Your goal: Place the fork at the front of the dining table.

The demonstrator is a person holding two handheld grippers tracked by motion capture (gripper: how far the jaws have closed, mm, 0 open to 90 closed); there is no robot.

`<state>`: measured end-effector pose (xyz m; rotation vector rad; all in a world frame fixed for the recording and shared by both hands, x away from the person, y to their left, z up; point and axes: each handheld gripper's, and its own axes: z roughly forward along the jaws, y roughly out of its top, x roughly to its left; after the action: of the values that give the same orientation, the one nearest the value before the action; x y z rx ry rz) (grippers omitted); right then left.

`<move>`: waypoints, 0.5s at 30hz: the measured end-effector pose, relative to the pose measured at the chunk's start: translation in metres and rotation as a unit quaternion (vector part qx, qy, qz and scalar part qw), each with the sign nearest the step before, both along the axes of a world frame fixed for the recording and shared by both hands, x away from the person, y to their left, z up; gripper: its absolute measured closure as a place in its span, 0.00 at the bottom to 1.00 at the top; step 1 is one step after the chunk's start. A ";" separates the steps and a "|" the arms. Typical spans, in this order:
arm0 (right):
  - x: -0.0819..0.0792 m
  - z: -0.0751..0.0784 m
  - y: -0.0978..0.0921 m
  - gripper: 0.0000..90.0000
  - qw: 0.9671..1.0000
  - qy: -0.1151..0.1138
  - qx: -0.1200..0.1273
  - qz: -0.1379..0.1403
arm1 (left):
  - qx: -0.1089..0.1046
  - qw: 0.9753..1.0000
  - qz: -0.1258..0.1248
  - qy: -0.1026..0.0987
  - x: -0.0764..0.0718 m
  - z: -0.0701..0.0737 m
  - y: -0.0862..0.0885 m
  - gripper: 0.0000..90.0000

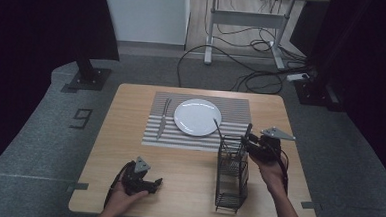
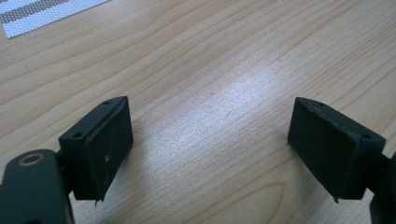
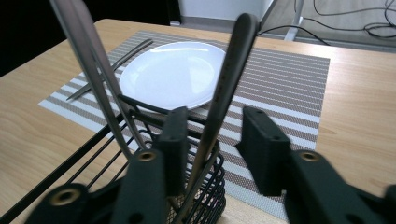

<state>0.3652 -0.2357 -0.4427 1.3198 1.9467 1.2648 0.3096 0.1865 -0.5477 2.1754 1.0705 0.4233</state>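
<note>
Black right gripper (image 3: 215,149) fingers open around a utensil handle (image 3: 229,79); left gripper (image 2: 210,154) open.

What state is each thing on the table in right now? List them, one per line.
Left claw: open, empty, low over the bare wooden table.
Right claw: open, astride a utensil handle, not yet closed.
Dark utensil handle: upright, leaning in the caddy.
Black wire cutlery caddy: standing, holding utensils.
Round white plate: empty, on the striped placemat.
Silver knife: flat, left of the plate.
</note>
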 end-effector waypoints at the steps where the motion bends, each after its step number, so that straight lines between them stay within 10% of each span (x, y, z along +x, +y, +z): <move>1: 0.000 0.000 0.000 0.76 1.000 -0.001 -0.001 0.003 | 0.000 1.000 0.000 0.000 0.000 0.000 0.000 0.16; 15: -0.009 0.002 0.005 0.91 0.999 -0.017 0.017 0.021 | 0.000 1.000 0.000 0.000 0.000 0.000 0.000 0.16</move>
<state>0.3558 -0.2311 -0.4410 1.2727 1.9464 1.3372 0.3096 0.1865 -0.5477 2.1755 1.0705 0.4235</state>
